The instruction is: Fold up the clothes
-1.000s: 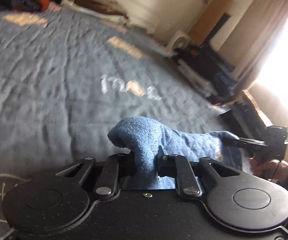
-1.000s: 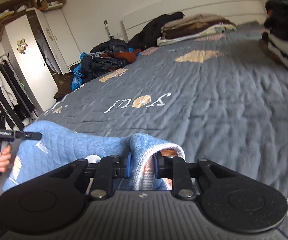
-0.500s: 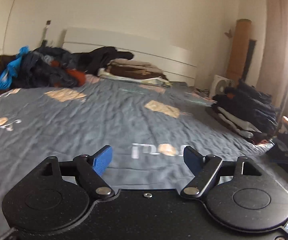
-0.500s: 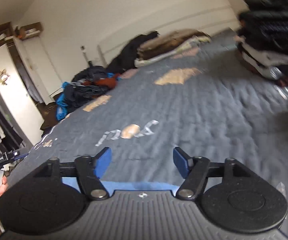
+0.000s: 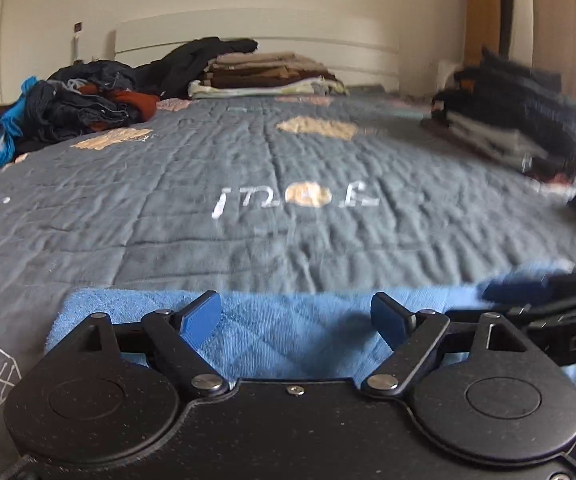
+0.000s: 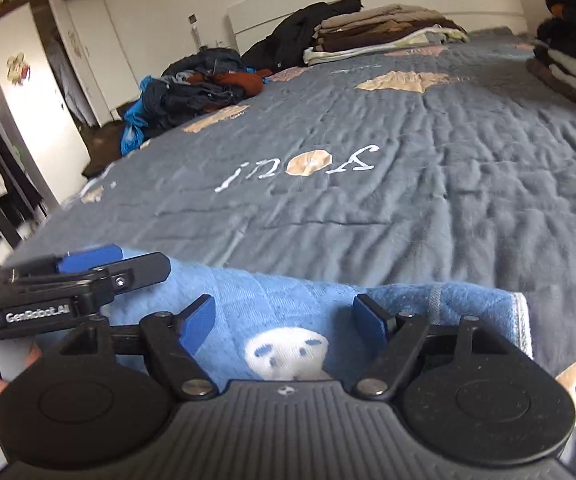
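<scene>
Blue garment [image 5: 271, 332] dropped from both claws

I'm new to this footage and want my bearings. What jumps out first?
A light blue garment with a white face print lies flat at the near edge of the grey quilt, under both open grippers, the left still opening. Folded stacks sit by the headboard, and a loose clothes heap lies far left.

Blue garment [image 6: 288, 304] soft quilted cloth under hand-held gripper [image 6: 283, 322], matt black plastic body, bedspread [image 6: 408, 184] ahead rough stitched cloth
</scene>
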Demonstrator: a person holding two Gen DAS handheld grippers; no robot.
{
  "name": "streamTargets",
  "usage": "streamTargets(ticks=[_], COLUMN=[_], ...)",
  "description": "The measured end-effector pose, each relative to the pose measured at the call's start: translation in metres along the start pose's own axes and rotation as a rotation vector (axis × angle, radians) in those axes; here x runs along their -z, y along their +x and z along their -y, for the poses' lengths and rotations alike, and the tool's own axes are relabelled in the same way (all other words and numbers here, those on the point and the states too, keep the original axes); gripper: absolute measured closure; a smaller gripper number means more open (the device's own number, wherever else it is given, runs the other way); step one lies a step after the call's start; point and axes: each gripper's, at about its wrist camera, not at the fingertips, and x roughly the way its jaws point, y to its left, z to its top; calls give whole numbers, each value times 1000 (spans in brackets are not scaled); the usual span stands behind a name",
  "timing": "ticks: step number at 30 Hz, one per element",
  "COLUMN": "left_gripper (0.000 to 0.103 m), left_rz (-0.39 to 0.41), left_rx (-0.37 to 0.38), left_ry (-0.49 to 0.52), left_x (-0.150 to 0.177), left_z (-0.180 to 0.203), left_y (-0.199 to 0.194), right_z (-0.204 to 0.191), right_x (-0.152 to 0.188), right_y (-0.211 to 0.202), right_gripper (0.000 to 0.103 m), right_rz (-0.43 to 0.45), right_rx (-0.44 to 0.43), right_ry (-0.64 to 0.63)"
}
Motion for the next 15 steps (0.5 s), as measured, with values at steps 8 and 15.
streamTargets(ticks=[8, 15], left_gripper=[14, 11], left_rz=[-58, -92], left_rx=[-85, -250], left_ry=[17, -89], left_x=[4, 5], left_z=[-18, -65], left_y=[9, 11], right_z=[5, 25], right_x=[2, 1], right_y=[5, 0], right_gripper=[27, 28], right_rz=[-18, 2], right_rx=[73, 145], right_ry=[-32, 10])
